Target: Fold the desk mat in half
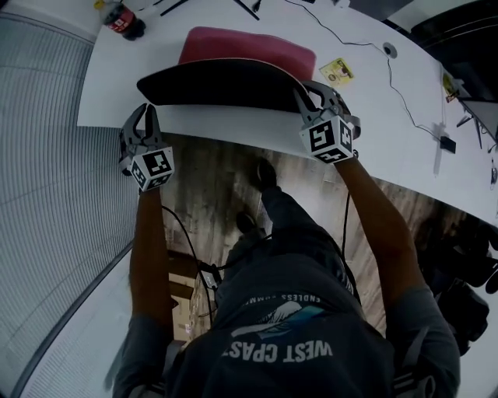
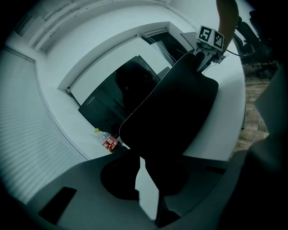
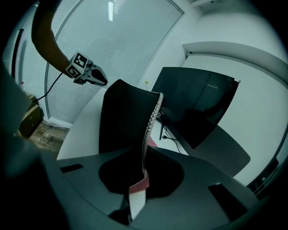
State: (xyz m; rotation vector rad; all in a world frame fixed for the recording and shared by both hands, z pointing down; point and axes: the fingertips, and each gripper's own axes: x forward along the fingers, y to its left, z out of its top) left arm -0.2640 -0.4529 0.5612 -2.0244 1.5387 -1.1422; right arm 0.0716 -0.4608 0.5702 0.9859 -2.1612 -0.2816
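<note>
The desk mat [image 1: 233,82] is red on top and black underneath. Its near edge is lifted off the white table [image 1: 389,148] and curls back over the red face [image 1: 249,47]. My left gripper [image 1: 145,113] is shut on the near left corner and my right gripper [image 1: 305,95] is shut on the near right corner. In the left gripper view the black underside [image 2: 175,108] runs from my jaws [image 2: 148,179] up to the right gripper [image 2: 198,56]. The right gripper view shows the stitched mat edge [image 3: 150,121] pinched in my jaws [image 3: 137,184], with the left gripper [image 3: 104,82] at the far corner.
A cola bottle [image 1: 123,19] lies at the table's far left. A dark monitor [image 3: 198,103] stands behind the mat. A yellow card [image 1: 336,71] and a thin cable [image 1: 405,93] lie to the right. The person's legs and wooden floor are below the near edge.
</note>
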